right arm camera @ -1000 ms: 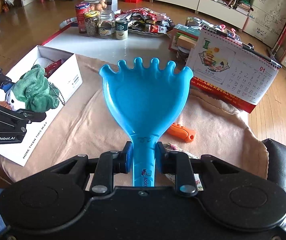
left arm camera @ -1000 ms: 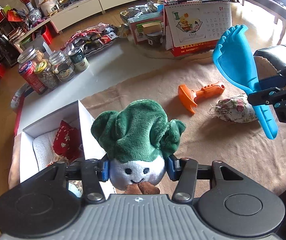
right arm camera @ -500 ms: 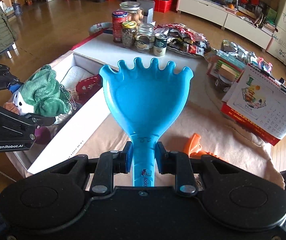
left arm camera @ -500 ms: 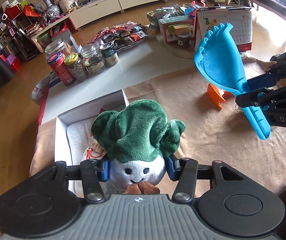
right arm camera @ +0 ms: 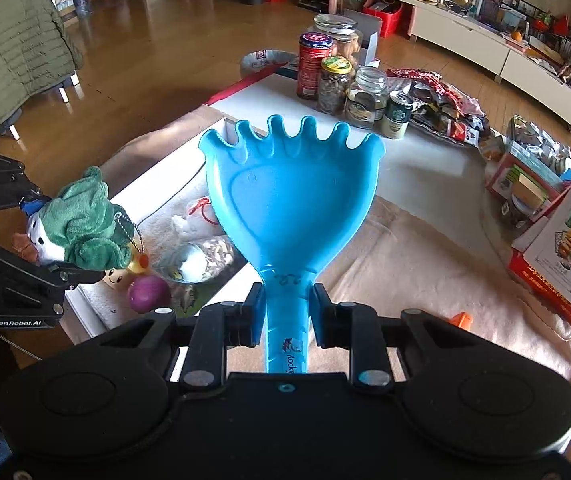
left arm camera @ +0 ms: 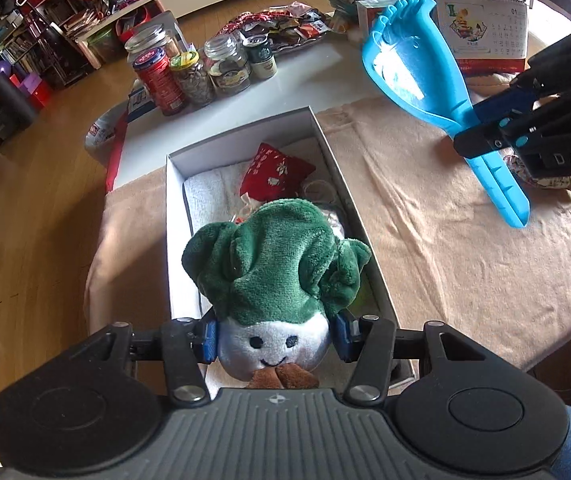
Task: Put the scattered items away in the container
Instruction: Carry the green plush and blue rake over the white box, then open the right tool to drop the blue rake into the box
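My left gripper (left arm camera: 273,338) is shut on a green-and-white plush vegetable toy (left arm camera: 273,280) and holds it above the near end of the white box (left arm camera: 337,168). The toy also shows in the right wrist view (right arm camera: 81,224). The box holds a red floral pouch (left arm camera: 275,172), a white towel, and small toys (right arm camera: 147,292). My right gripper (right arm camera: 285,314) is shut on the handle of a blue toy rake scoop (right arm camera: 289,208), held in the air right of the box. The scoop also shows in the left wrist view (left arm camera: 417,64).
The box sits on a beige cloth (left arm camera: 445,248) over the table. Several jars (left arm camera: 189,76) and snack packets stand beyond it. A desk calendar (left arm camera: 485,32) stands far right. An orange toy (right arm camera: 461,320) and a floral pouch (left arm camera: 553,178) lie on the cloth.
My left gripper has carried the plush toy leftward over the box. My right gripper has moved the blue scoop toward the box.
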`<state>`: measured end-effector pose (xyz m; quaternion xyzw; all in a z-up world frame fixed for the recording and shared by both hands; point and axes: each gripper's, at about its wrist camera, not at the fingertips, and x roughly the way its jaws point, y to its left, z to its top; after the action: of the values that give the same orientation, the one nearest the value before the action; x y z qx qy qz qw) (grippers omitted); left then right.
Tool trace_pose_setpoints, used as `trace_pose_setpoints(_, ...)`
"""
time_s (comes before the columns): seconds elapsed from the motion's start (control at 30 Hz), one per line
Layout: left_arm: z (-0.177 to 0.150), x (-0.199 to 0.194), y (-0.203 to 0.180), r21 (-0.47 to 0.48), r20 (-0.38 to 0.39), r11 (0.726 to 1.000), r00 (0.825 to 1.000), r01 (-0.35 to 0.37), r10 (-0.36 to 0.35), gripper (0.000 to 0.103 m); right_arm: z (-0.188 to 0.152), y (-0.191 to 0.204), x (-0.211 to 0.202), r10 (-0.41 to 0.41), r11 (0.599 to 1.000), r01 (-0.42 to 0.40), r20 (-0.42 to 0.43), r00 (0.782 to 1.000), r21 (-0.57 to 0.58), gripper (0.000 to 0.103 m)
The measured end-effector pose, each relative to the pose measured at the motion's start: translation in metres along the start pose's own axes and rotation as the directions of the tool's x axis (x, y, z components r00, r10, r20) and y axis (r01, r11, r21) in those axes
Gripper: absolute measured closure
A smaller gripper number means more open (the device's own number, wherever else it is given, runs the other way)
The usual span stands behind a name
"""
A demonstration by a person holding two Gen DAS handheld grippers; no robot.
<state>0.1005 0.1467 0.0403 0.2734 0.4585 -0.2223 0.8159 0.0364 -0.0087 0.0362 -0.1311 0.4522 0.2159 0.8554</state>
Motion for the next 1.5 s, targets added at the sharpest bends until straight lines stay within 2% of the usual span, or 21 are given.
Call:
trace_pose_setpoints(0.3,-0.029,0.019,0.017,-0.011,-0.05,1.0,0.999,0.01,-0.011,0.05,0.022,0.024,0.012,0.056,0.998,-0.056,0.004,0.998,-0.008,0.078)
trace_pose_setpoints(0.67,-0.042,0.039,0.03,-0.049,-0.07,0.997,0.996,0.053,-0.056,0.05,0.054,0.032,0.043,0.11,0.993,-0.109,-0.019,0.994,0.042,0.078)
trace_pose_setpoints(0.97,-0.041,0.059,0.039,-0.083,-0.087,0.994,0.993,0.076,-0.083,0.05,0.067,0.036,0.074,0.143,0.987,-0.138,-0.054,0.988,0.084,0.078)
trace_pose_setpoints(1.27,-0.034,0.076,0.038,-0.115,-0.087,0.987,0.989,0.111,-0.122,0.05,0.086,0.034,0.114,0.215,0.963,-0.195,-0.096,0.972,0.186,0.078)
trace_pose_setpoints(1.43,-0.033,0.086,0.037,-0.124,-0.092,0.984,0.986,0.131,-0.142,0.05,0.094,0.041,0.13,0.215,0.965,-0.191,-0.119,0.969,0.181,0.078)
trace_pose_setpoints(1.47,-0.032,0.088,0.036,-0.125,-0.094,0.983,0.985,0.133,-0.145,0.05,0.095,0.043,0.134,0.215,0.965,-0.191,-0.125,0.969,0.181,0.081)
trace_pose_setpoints(1.5,-0.032,0.09,0.036,-0.126,-0.095,0.983,0.984,0.135,-0.148,0.05,0.095,0.043,0.136,0.219,0.964,-0.193,-0.129,0.967,0.185,0.099)
